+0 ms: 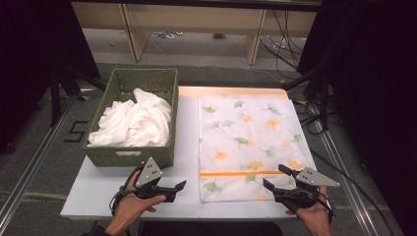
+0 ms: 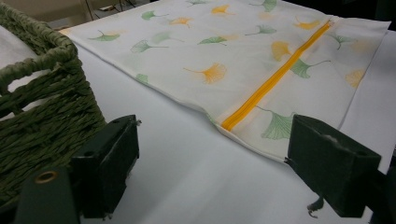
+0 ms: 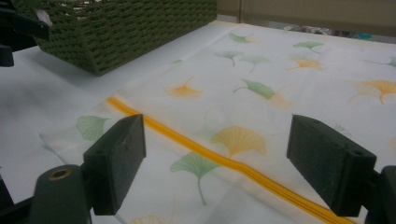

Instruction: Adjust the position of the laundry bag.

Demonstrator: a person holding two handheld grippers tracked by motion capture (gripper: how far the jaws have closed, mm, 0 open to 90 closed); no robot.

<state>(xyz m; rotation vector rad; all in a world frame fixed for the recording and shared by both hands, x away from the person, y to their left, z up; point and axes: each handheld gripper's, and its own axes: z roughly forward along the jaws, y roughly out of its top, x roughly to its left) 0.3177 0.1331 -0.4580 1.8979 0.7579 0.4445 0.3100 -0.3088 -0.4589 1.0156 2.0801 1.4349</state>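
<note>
Two grippers held wide open over our bench.
Left gripper (image 1: pixel 181 186) and right gripper (image 1: pixel 273 178) flank the leaf-print zippered bag's (image 1: pixel 248 142) near edge, fingers (image 2: pixel 109 161) holding nothing.

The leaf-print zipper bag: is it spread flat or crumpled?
Spread flat: the leaf-print zipper bag lies smooth on the table, its orange zipper straight.

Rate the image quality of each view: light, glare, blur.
High view: table lit evenly, surroundings dark, white cloth in the basket nearly blown out. Left gripper view: leaf-print bag sharp, near pads soft. Right gripper view: zipper clear, background hazy.
</note>
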